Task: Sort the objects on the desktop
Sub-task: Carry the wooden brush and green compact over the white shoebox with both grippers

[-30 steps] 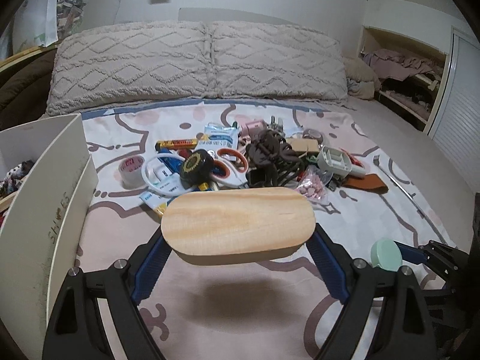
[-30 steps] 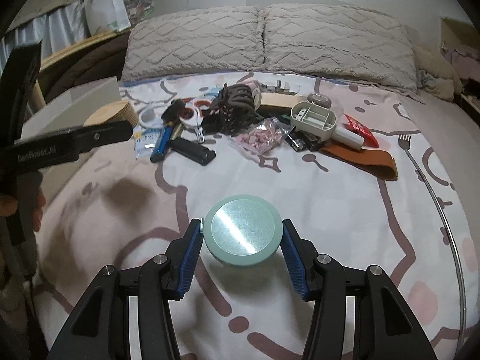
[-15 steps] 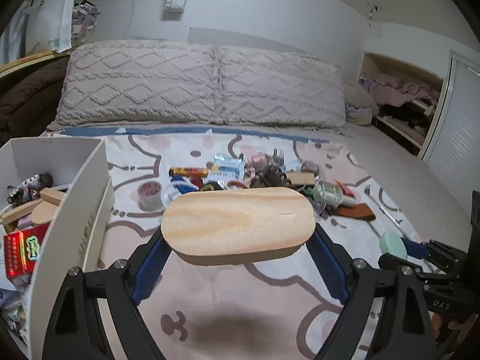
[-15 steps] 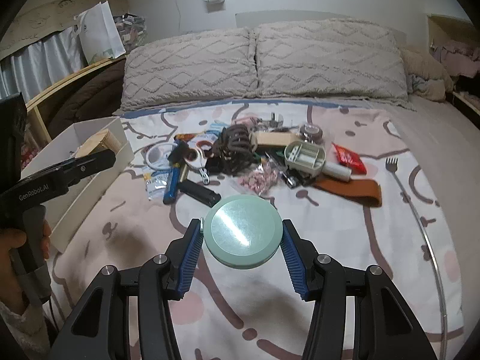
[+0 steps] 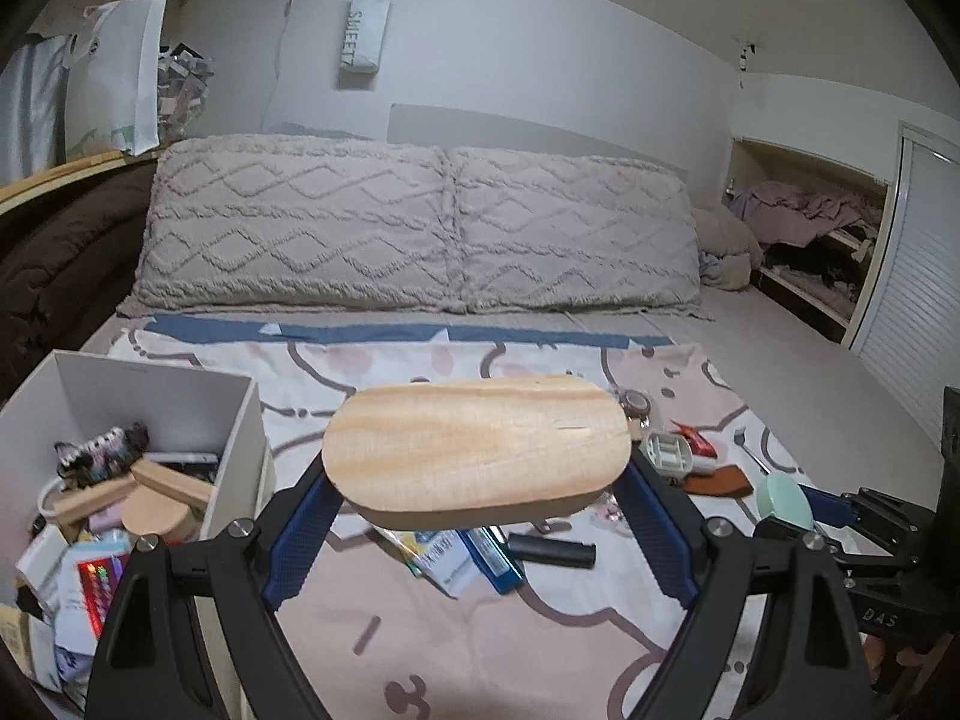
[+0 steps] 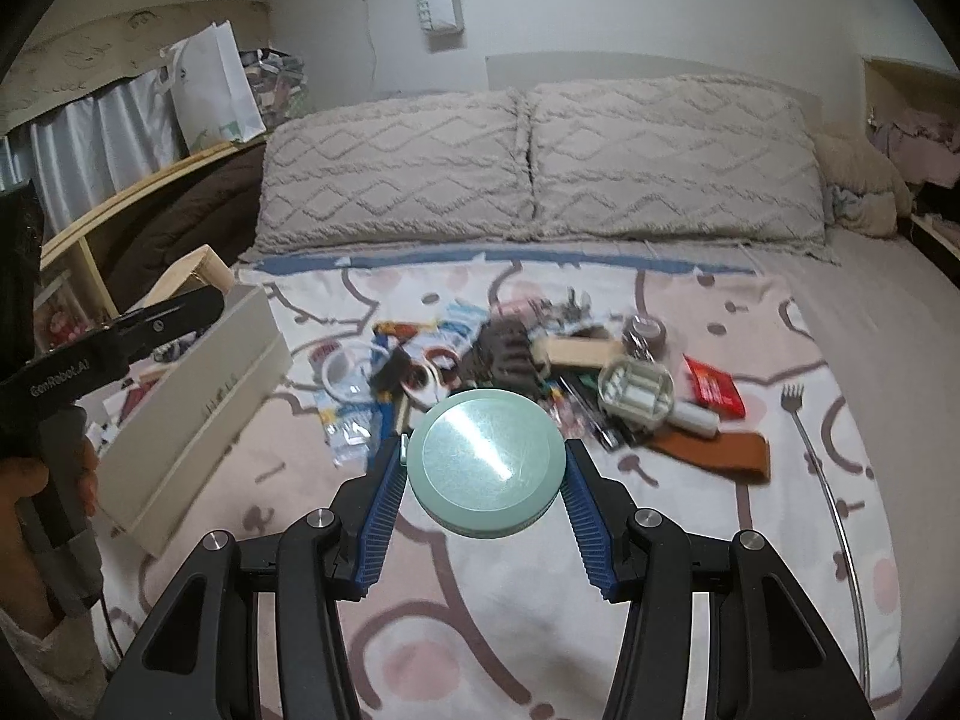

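1. Above the bed's (image 5: pixel 456 648) left side, beside the white box (image 5: pixel 240 420), my left gripper (image 5: pixel 477 480) clamps the wooden board (image 5: pixel 474 450).
2. My right gripper (image 6: pixel 485 480) grips the round mirror (image 6: pixel 486 462), held over the clutter pile (image 6: pixel 540 360) mid-bed.

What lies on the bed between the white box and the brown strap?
In the right wrist view, the cluttered pile of small things lies between the white box and the brown strap: tape rolls, packets, a black clip. The held green disc hides part.

Both hand-held grippers (image 5: pixel 477 531) (image 6: pixel 486 501) raised, jaws clamped on loads.
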{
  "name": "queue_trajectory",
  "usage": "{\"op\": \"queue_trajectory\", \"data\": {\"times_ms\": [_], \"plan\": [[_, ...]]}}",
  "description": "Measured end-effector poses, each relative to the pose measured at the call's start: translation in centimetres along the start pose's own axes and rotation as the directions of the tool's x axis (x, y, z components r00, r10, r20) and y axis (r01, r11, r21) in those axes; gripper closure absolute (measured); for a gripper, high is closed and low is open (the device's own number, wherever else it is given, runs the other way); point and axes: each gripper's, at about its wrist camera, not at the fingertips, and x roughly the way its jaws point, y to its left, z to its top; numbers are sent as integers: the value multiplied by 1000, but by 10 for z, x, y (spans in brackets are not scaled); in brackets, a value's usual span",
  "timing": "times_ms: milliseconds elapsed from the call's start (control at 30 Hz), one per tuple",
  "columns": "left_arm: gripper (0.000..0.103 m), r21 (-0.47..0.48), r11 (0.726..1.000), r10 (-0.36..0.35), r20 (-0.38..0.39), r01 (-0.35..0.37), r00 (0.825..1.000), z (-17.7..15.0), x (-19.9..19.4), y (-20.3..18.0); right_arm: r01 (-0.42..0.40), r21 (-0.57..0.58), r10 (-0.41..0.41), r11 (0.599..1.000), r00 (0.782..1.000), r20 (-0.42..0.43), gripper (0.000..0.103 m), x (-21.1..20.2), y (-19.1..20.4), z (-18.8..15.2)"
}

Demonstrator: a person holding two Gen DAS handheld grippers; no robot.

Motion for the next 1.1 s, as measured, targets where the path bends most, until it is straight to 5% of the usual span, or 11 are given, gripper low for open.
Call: {"op": "queue_trajectory", "data": {"times_ms": [500,1100], "plan": [[13,-63,992,114,36,-111,993,16,-31,63,-85,-61,86,995,996,14,50,18,48,44],[13,-272,903,350,17,-332,937,-13,-61,176,-222,-140,221,965,975,-28,50,54,146,65]]}}
